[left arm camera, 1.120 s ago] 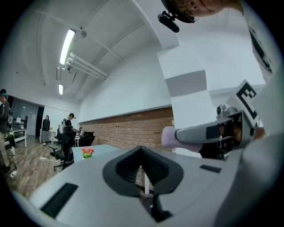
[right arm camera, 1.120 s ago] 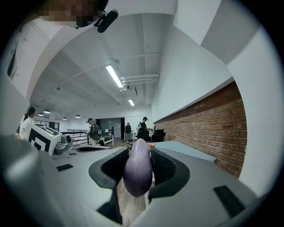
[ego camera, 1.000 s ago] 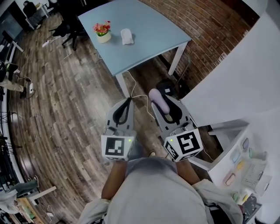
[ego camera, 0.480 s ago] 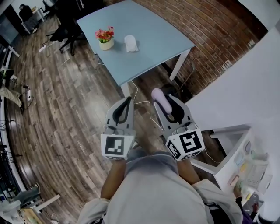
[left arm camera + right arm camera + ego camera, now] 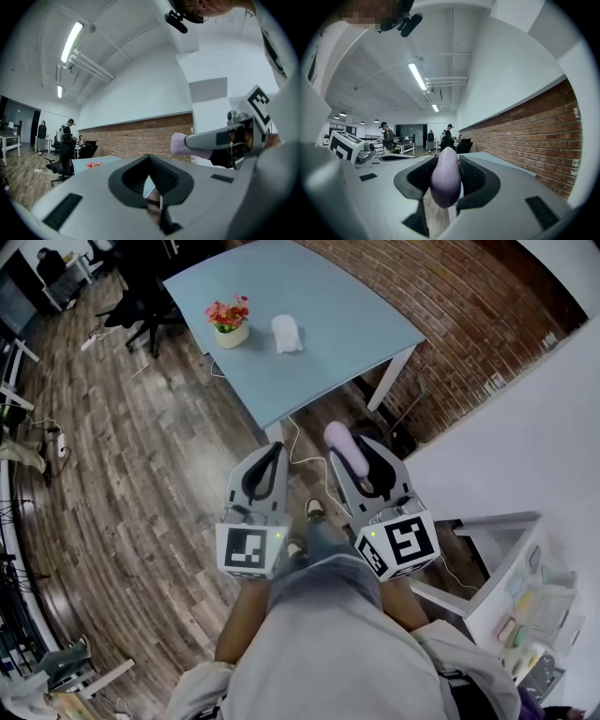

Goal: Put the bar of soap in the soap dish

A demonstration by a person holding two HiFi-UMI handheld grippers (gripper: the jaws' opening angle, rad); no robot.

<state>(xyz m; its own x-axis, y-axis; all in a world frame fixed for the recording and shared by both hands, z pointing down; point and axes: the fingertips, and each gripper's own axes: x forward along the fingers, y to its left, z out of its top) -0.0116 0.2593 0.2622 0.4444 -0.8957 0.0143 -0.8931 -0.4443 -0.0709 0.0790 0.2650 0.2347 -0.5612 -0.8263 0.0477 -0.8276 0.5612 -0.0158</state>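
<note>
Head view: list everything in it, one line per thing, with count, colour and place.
Rectangular table: one, pale blue, top centre.
Potted flowers: one, red-pink in a cream pot, on the table.
Ridged oblong dish: one, white, on the table beside the flowers; probably the soap dish.
Brick wall: one, red-brown, top right.
Plank floor: one, dark wood, left and centre.
Office chair: at least one, black, top left.
Shelf unit: one, white, lower right, holding small pastel items.
Oval bar of soap: one, lilac, centre, ahead of the person.
Left tongs: grey, shut, empty.
Right tongs: grey, shut on the soap.
</note>
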